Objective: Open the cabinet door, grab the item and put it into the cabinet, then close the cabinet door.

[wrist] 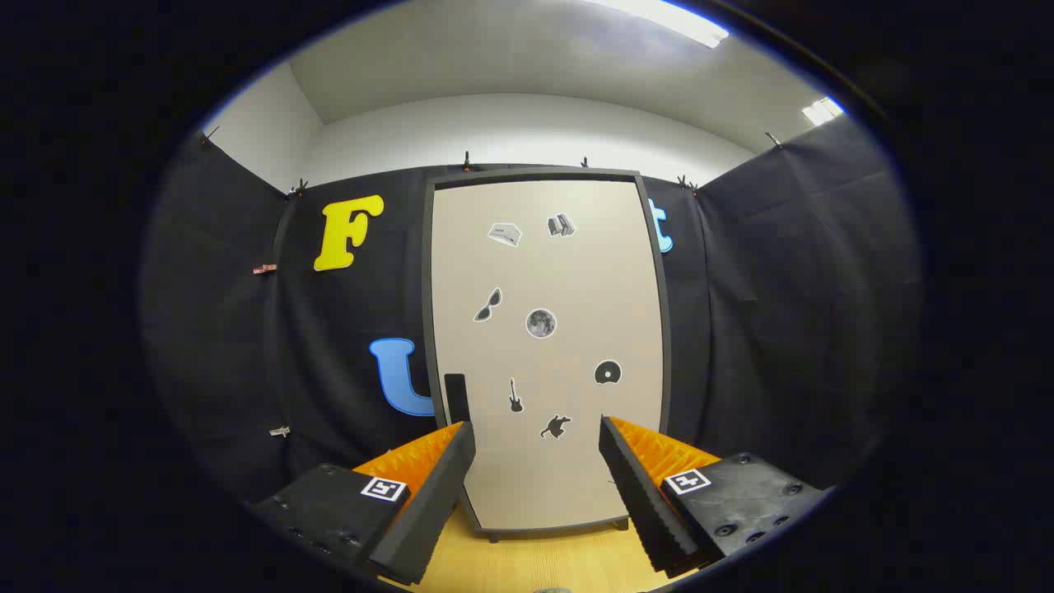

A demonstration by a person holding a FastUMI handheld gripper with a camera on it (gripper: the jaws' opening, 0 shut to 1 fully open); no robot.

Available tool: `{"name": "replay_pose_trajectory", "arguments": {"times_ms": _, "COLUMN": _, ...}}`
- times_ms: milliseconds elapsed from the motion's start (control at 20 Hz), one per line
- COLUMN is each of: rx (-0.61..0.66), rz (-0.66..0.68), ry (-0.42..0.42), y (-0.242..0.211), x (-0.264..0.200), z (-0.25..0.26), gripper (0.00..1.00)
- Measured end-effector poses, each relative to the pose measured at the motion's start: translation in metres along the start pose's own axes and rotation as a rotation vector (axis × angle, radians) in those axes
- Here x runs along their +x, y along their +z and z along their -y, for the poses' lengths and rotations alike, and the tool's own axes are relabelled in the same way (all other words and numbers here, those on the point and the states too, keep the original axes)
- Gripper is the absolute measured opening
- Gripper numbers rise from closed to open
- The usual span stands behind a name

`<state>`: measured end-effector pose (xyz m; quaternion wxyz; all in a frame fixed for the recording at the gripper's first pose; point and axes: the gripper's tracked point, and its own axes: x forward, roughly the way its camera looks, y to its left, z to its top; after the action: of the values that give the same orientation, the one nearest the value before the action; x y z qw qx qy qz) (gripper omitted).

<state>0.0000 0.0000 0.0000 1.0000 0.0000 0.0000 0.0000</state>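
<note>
Cabinet door (547, 354) shut, upright on wooden surface (535, 560); dark handle (455, 397) at its left edge. Tongs (535, 486) spread wide, empty, squared toward door, likely for reaching the handle.

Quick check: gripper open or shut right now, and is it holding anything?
Gripper: open, holding nothing, fingers spread apart, facing the closed cabinet door, with the door's dark handle just beyond the left finger.

The tongs (537, 445) stand spread apart, nothing between them. Straight ahead the shut cabinet door (547, 346) blocks the way in; its dark handle (455, 397) sits near the left edge. Tabletop (535, 560) before it seems bare.
</note>
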Motion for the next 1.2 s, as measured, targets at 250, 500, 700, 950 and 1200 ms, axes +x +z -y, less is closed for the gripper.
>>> {"name": "replay_pose_trajectory", "arguments": {"times_ms": 250, "rx": 0.003, "rz": -0.008, "ry": -0.003, "y": -0.003, "x": 0.002, "z": 0.003, "gripper": 0.97}}
{"name": "replay_pose_trajectory", "arguments": {"times_ms": 500, "rx": -0.006, "rz": -0.006, "ry": -0.006, "y": -0.003, "x": 0.005, "z": -0.001, "gripper": 0.97}}
{"name": "replay_pose_trajectory", "arguments": {"times_ms": 700, "rx": -0.007, "rz": -0.008, "ry": -0.008, "y": -0.005, "x": 0.011, "z": -0.005, "gripper": 0.97}}
{"name": "replay_pose_trajectory", "arguments": {"times_ms": 950, "rx": -0.005, "rz": 0.005, "ry": 0.0, "y": -0.002, "x": 0.015, "z": -0.012, "gripper": 0.97}}
{"name": "replay_pose_trajectory", "arguments": {"times_ms": 1200, "rx": -0.012, "rz": -0.015, "ry": 0.015, "y": -0.009, "x": 0.029, "z": -0.03, "gripper": 0.97}}
